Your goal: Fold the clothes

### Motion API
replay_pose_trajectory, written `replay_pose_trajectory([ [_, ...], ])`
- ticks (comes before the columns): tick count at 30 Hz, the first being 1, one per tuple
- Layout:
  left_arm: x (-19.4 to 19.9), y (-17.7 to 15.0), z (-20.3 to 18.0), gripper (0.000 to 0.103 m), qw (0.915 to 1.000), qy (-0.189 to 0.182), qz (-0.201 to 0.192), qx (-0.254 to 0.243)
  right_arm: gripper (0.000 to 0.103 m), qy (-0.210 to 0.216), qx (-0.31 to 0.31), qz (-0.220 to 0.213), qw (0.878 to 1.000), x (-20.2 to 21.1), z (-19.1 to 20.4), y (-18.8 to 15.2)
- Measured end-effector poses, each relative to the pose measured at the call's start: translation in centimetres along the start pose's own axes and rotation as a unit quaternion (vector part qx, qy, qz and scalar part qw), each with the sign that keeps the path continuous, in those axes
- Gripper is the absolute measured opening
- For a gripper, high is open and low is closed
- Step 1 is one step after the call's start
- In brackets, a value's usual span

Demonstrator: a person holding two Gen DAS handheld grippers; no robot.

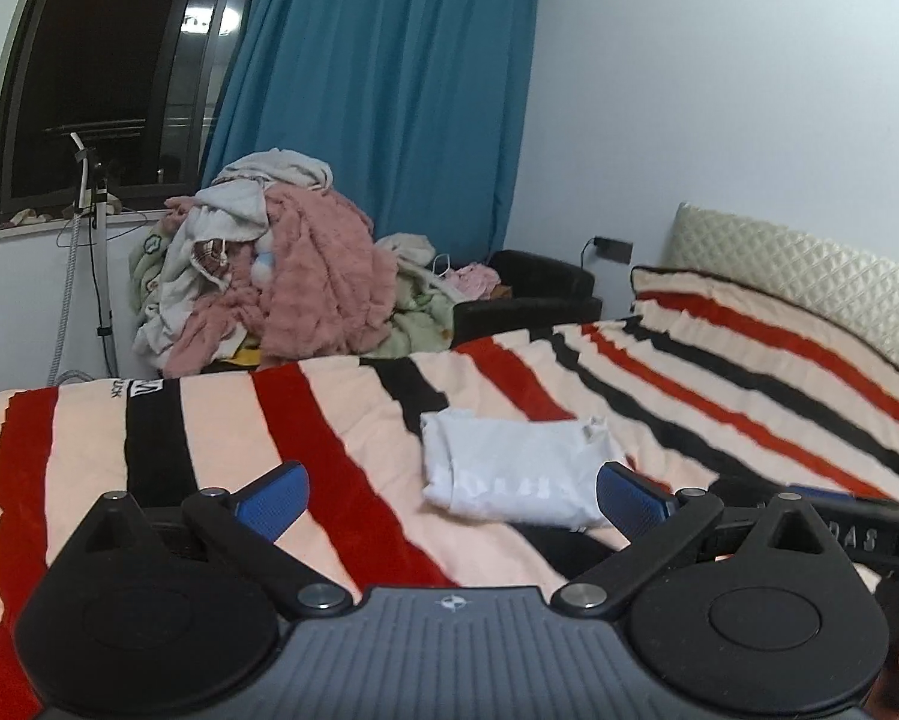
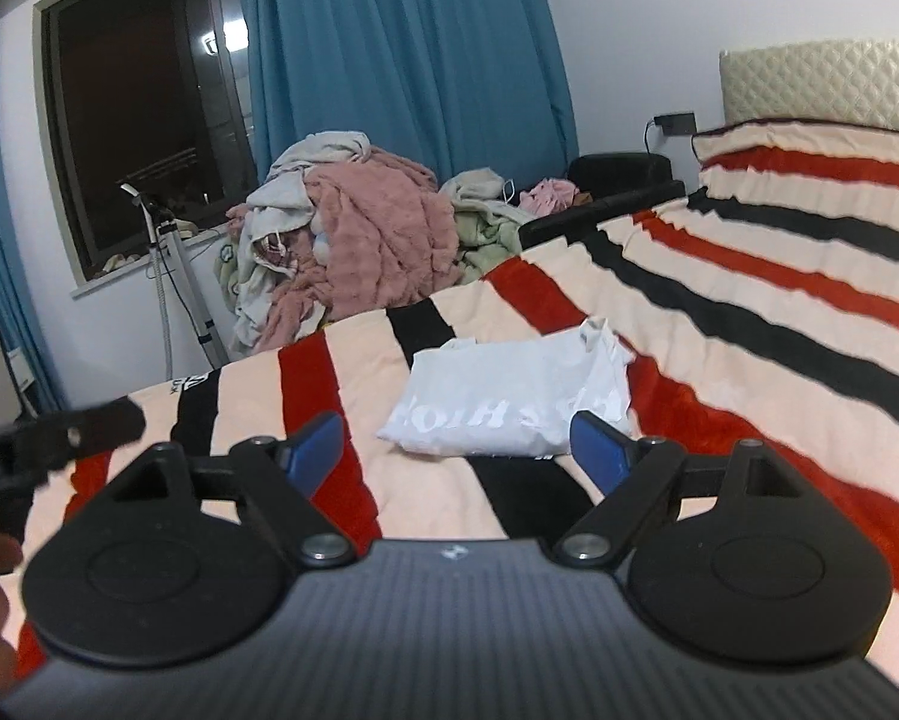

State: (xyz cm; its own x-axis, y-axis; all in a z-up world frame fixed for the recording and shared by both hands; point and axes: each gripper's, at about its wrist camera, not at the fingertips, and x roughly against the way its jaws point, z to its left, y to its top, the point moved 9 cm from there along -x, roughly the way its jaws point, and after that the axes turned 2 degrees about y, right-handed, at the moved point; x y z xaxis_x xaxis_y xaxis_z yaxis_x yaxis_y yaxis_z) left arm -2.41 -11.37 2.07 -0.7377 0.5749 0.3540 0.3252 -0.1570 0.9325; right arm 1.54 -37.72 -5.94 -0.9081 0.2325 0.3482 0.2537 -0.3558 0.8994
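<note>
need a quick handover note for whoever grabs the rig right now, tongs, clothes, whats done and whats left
Left tongs: open, empty, short of the garment.
Right tongs: open, empty, also near its front edge.
White garment: lies folded in a compact rectangle on the striped blanket, touched by neither tongs.
Done: this piece looks folded.
Left: the clothes pile beyond the bed, by the blue curtain, looks unfolded; probably fetch the next item from there.

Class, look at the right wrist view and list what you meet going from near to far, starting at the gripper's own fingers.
right gripper → folded white garment on the striped blanket → pile of unfolded clothes → blue curtain
</note>
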Motion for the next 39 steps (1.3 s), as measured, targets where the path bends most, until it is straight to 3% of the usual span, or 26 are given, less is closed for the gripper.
replay_pose_trajectory([
  [6, -0.1, -1.2, 0.4, 0.103, 0.9999, 0.01, 0.004, 0.0, 0.084, -0.027, -0.015, 0.002, 1.0, -0.7, -0.5, -1.2],
  [13, -0.9, -2.0, 1.0, 0.103, 0.9992, 0.039, 0.011, -0.001, 0.084, -0.021, -0.014, 0.0, 1.0, -0.7, -0.7, -1.5],
  [18, -1.4, -2.2, 0.8, 0.103, 0.9991, 0.03, 0.028, 0.002, 0.084, -0.021, -0.012, 0.007, 1.0, -1.1, -0.7, -1.6],
  [39, -0.6, -2.0, 0.1, 0.103, 0.9992, 0.031, 0.022, -0.011, 0.084, -0.018, -0.008, 0.016, 1.0, -1.0, -0.3, -2.0],
])
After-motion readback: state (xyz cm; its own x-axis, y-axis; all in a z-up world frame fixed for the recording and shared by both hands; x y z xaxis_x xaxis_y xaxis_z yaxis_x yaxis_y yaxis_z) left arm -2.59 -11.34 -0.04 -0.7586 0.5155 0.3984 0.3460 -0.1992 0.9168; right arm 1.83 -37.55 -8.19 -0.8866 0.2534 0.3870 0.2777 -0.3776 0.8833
